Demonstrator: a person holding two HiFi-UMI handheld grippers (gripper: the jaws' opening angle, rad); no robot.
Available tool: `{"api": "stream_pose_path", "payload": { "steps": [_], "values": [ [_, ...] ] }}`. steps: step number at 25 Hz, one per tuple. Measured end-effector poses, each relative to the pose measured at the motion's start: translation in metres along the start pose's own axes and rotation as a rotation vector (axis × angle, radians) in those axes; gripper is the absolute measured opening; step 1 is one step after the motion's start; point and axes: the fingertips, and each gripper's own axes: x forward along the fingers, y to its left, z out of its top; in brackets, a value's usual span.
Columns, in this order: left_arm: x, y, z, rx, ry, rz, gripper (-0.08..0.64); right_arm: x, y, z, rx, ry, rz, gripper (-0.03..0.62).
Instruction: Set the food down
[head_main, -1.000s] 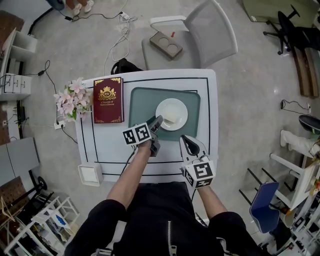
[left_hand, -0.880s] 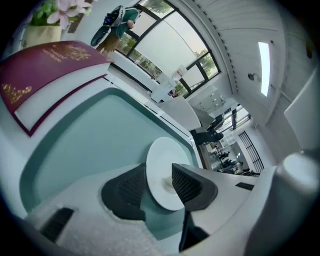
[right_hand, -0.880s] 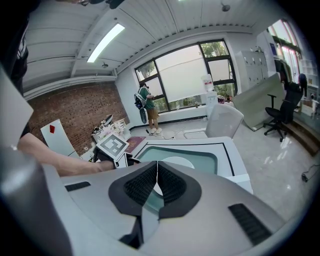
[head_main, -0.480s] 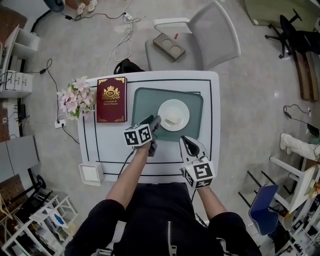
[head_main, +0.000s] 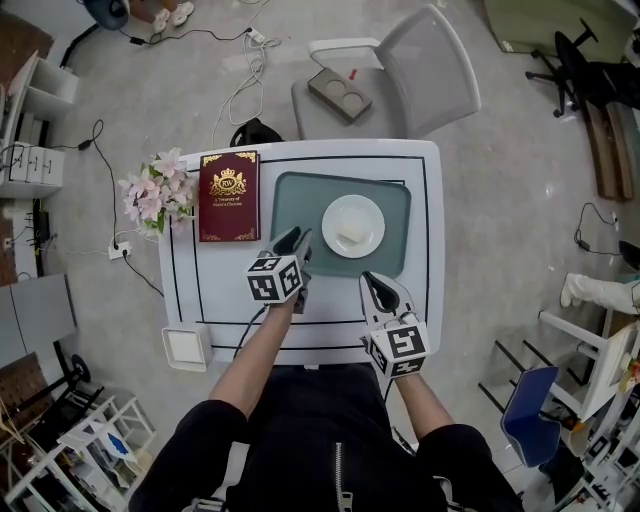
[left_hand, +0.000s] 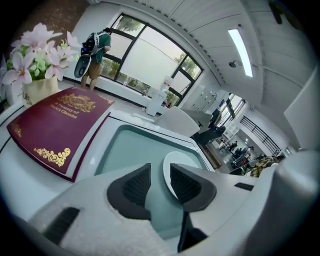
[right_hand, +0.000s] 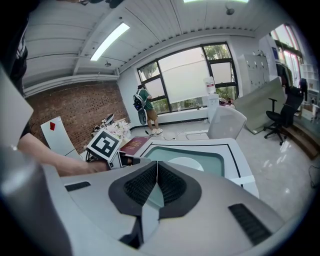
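Head view: the food, a pale piece, lies on the white plate on the green tray at frame centre. The setting-down looks done, so the step in hand is probably getting clear. The left gripper is just lower left of the plate and apart from it. The right gripper is lower right, off the tray.

Left gripper view: the left gripper has its jaws apart. They have just been closing a little, and nothing is between them. The plate shows beyond the gap, and the red book is at left. It should draw back along its own line, not sideways, so that neither pad clips the rim.

Right gripper view: the right gripper has its jaws together and holds nothing. The plate is at centre, well ahead. This hand is best kept still.
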Motion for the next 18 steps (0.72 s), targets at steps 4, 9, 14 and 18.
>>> {"api": "stream_pose_path", "payload": {
  "steps": [4,9,14,18],
  "values": [
    [-0.014,0.000,0.004,0.051,-0.036,-0.009,0.088,-0.002,0.012,-0.005,0.000,-0.006,-0.021,0.011],
    [-0.032,0.003,0.004,0.114,-0.063,-0.022,0.035,-0.009,0.027,-0.009,0.007,-0.028,-0.061,0.011],
    [-0.048,0.004,-0.002,0.176,-0.060,-0.031,0.006,-0.021,0.038,-0.018,0.025,-0.049,-0.120,0.011],
    [-0.070,-0.007,-0.006,0.233,-0.064,-0.060,0.006,-0.034,0.049,-0.022,0.033,-0.067,-0.166,0.011]
  ]
}}
